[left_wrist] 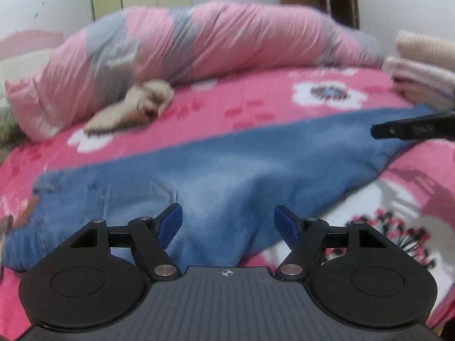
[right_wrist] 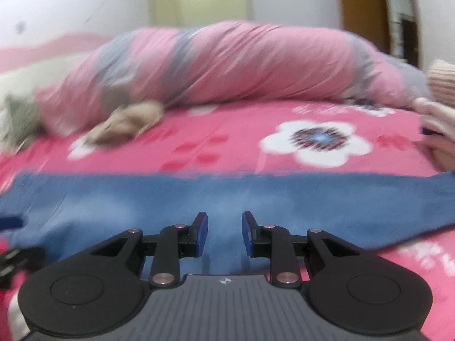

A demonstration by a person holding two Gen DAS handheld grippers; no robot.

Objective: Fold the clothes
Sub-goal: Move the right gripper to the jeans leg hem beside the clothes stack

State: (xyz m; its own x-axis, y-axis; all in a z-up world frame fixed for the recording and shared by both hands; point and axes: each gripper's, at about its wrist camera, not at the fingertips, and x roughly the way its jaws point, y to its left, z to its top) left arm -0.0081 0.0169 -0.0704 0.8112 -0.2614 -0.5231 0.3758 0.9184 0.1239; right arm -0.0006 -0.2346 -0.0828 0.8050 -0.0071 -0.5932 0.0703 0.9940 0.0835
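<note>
Lying flat across near edge of pink floral bed (right_wrist: pixel 227 145): blue jeans (left_wrist: pixel 227 170). Left gripper (left_wrist: pixel 228 221) hovering over them, fingers spread, empty; right gripper (right_wrist: pixel 224 233) likewise spread, gripping nothing.

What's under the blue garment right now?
The blue garment lies flat on the pink floral bedsheet, which shows all around its edges. Whatever sits beneath its middle is covered. Both grippers, left and right, are open above it.
</note>
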